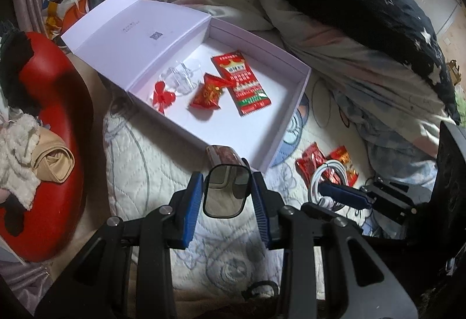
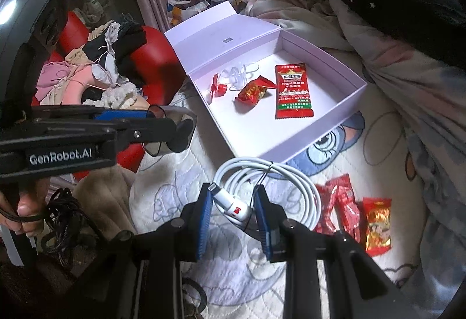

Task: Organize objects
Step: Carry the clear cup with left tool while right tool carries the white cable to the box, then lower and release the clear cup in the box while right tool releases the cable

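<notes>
Quilted white bed cover [image 2: 163, 196], open white cardboard box [image 1: 291, 91] ahead. Left claw [image 1: 227, 196] pinches dark-lensed glasses [image 1: 224, 199]; right claw [image 2: 234, 211] pinches coiled white charging cable [image 2: 279, 173], probably by its plug. Box lies beyond both, nearer left.

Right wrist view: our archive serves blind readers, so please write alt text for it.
The right hand-held gripper holds a coiled white charging cable by its plug above a white quilted bedspread. Ahead, an open white cardboard box contains red snack packets. At left, the left hand-held gripper holds dark-lensed glasses.
</notes>
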The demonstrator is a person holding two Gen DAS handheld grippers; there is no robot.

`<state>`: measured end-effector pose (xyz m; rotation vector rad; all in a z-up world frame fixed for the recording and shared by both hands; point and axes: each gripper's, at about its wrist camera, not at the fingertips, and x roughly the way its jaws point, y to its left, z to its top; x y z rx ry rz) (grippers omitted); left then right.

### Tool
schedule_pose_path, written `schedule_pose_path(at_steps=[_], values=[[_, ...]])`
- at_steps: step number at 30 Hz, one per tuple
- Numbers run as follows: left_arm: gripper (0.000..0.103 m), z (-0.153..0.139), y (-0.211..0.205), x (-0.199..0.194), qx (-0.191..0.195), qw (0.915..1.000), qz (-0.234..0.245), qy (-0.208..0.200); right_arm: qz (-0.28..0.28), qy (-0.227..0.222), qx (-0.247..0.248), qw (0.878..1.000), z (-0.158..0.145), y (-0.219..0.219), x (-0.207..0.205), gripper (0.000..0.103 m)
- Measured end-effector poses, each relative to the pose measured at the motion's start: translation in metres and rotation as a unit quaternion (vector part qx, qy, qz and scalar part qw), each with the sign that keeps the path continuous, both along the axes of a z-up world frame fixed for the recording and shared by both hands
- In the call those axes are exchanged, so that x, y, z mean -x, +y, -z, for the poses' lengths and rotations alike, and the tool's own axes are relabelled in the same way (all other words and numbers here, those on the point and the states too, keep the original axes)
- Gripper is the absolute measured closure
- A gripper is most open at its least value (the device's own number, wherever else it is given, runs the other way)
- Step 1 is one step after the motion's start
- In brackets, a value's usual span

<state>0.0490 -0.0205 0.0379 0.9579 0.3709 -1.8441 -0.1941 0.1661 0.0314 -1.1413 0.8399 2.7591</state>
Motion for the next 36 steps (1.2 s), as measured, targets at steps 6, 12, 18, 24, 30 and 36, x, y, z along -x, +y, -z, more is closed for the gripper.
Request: schedule_pose_path(at_steps=[6, 12, 18, 24, 30, 36], values=[[0.071, -0.007, -0.030, 0.003, -0.003, 1.0000, -0.005, 0.003, -0.001, -0.001, 0.000, 1.000, -0.002, 0.019, 0.022, 0.075], [0.071, -0.012, -0.057, 0.011, -0.008, 1.0000, 0.002, 0.004, -0.002, 0.003, -0.005, 1.000, -0.005, 0.039, 0.047, 0.075], [0.071, -0.015, -0.085, 0.018, -0.004, 0.9999, 0.009, 0.001, 0.006, 0.000, -0.012, 1.000, -0.004, 0.058, 0.070, 0.075], [0.071, -0.014, -0.110, 0.027, 0.011, 0.9995, 0.027, -0.012, 0.023, 0.001, -0.018, 1.000, -0.003, 0.075, 0.089, 0.075], [0.071, -0.008, -0.132, 0.040, 0.012, 0.9983, 0.048, -0.032, 0.035, 0.002, -0.020, 0.999, 0.002, 0.088, 0.104, 0.075], [0.071, 0.002, -0.148, 0.048, 0.010, 0.9972, 0.058, -0.045, 0.050, -0.005, -0.010, 0.999, 0.016, 0.100, 0.116, 0.075]])
